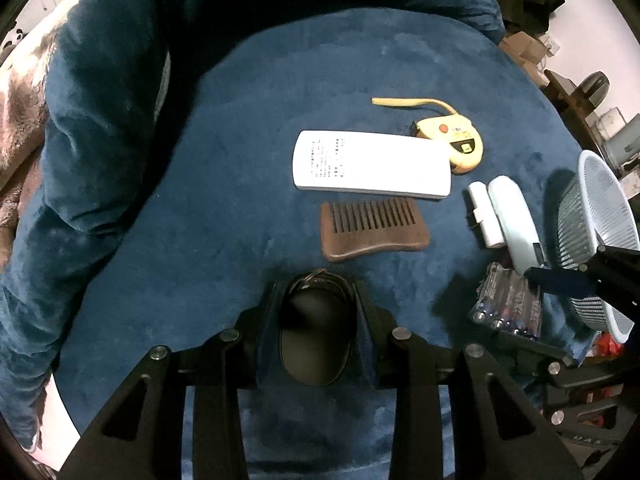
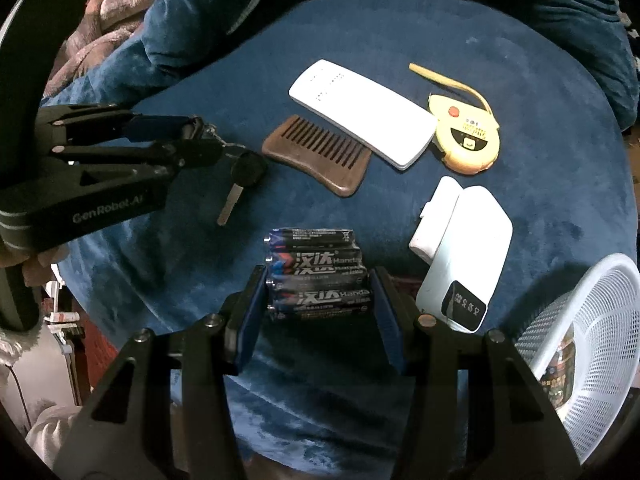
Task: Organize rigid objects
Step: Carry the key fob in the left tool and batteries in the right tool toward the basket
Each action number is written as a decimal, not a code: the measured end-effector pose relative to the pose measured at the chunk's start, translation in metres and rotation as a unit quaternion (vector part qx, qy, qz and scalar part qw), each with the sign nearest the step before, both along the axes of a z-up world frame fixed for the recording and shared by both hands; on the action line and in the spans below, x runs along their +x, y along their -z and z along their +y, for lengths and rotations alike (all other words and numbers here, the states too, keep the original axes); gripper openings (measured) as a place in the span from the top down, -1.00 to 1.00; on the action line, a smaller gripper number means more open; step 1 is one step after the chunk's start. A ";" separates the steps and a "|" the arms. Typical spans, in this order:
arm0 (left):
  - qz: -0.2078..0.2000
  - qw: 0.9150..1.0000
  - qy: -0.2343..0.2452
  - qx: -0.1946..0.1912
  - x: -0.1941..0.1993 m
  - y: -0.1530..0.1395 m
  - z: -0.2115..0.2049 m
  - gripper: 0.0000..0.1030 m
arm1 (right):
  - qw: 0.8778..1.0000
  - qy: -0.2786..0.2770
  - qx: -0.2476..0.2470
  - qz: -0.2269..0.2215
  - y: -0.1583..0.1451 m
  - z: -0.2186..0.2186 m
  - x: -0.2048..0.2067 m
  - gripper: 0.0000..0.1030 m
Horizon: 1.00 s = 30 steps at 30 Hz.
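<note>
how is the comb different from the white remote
The comb is dark brown wood; the remote is plain white. The comb has a row of open teeth and a curved back, while the remote is a smooth solid slab with rounded corners. The comb looks shorter than the remote. Both lie flat on the blue cloth, side by side, neither between any tongs.

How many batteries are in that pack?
4 show in the battery pack, side by side between the right gripper fingers on the blue cloth; more may hide beneath.
</note>
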State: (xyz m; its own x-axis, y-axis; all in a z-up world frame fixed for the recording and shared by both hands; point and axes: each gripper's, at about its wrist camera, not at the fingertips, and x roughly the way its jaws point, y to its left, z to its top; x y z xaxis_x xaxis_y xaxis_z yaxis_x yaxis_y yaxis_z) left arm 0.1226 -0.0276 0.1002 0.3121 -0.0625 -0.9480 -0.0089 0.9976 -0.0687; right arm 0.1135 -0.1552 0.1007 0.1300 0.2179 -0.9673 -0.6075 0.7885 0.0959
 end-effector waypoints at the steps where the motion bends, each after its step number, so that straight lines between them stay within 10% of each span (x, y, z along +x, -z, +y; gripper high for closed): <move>1: -0.002 1.000 0.001 0.000 -0.001 -0.003 -0.005 0.30 | 1.000 0.004 0.005 -0.003 -0.004 -0.002 -0.001 -0.01; 26: -0.090 0.992 0.084 0.003 0.003 -0.117 -0.104 0.31 | 0.974 0.186 0.117 -0.056 -0.069 -0.106 -0.012 -0.01; 28: -0.093 0.991 0.095 0.003 0.004 -0.124 -0.116 0.72 | 0.970 0.203 0.117 -0.064 -0.073 -0.117 -0.013 -0.01; 30: -0.098 0.990 0.104 0.003 0.004 -0.131 -0.129 0.72 | 0.967 0.216 0.117 -0.067 -0.074 -0.126 -0.014 -0.01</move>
